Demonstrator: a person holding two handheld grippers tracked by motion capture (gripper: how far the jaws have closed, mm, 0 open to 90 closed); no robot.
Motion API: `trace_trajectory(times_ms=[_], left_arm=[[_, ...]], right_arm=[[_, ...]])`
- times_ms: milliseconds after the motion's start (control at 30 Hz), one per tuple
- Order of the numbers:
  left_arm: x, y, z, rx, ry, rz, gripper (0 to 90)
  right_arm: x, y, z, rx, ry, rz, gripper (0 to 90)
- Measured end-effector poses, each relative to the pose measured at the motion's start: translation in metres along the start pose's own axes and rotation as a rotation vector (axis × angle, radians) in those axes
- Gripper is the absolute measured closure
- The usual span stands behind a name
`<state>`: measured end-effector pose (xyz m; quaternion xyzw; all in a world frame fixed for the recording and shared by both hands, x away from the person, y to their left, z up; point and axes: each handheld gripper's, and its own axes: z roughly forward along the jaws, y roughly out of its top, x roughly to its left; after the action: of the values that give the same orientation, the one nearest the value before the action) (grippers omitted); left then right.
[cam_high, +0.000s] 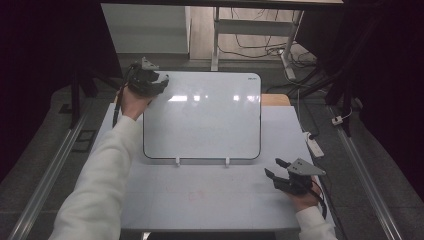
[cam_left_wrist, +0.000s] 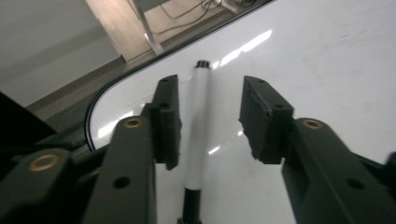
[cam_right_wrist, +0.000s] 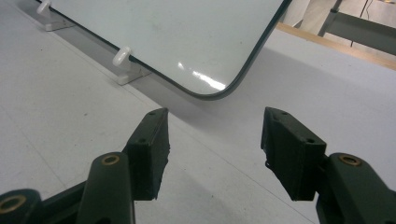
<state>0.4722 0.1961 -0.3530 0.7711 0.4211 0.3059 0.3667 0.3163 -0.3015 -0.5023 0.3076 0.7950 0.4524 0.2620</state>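
Observation:
A whiteboard (cam_high: 202, 117) lies flat on the table, its surface blank. At its far left corner my left gripper (cam_high: 159, 80) hovers open over a white marker (cam_left_wrist: 200, 121) with black ends, which lies on the whiteboard (cam_left_wrist: 327, 70) between the two jaws, touching neither. My right gripper (cam_high: 276, 169) rests open near the table's front right, just off the whiteboard's near right corner (cam_right_wrist: 219, 93). Nothing sits between the right gripper's (cam_right_wrist: 215, 154) jaws.
The whiteboard rests on small white clips (cam_high: 177, 161) along its near edge, on a grey table (cam_high: 200, 195). A white power strip (cam_high: 315, 145) lies off the table's right side. Metal frame legs (cam_high: 216, 37) and cables stand beyond the far edge.

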Motion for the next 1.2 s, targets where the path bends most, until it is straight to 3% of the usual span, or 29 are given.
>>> trace_trajectory(times_ms=[233,433,600,900,1200], left_arm=[[-0.011,-0.016,-0.032,-0.053,-0.120,-0.026,41.9],[-0.029,-0.045,-0.058,-0.070,-0.177,0.009,37.7],[-0.044,-0.080,-0.074,-0.076,-0.222,0.008,35.9],[-0.061,-0.141,-0.085,-0.057,-0.264,-0.040,32.7],[-0.073,-0.196,-0.088,0.020,-0.293,-0.076,30.6]], right_arm=[[-0.001,0.000,-0.001,-0.007,0.013,0.002,40.7],[-0.004,0.001,-0.003,-0.012,0.035,0.012,39.8],[-0.005,0.001,-0.003,-0.012,0.041,0.015,39.7],[-0.007,0.000,-0.003,0.005,0.052,0.008,39.5],[-0.014,-0.005,-0.002,0.031,0.046,0.019,39.5]])
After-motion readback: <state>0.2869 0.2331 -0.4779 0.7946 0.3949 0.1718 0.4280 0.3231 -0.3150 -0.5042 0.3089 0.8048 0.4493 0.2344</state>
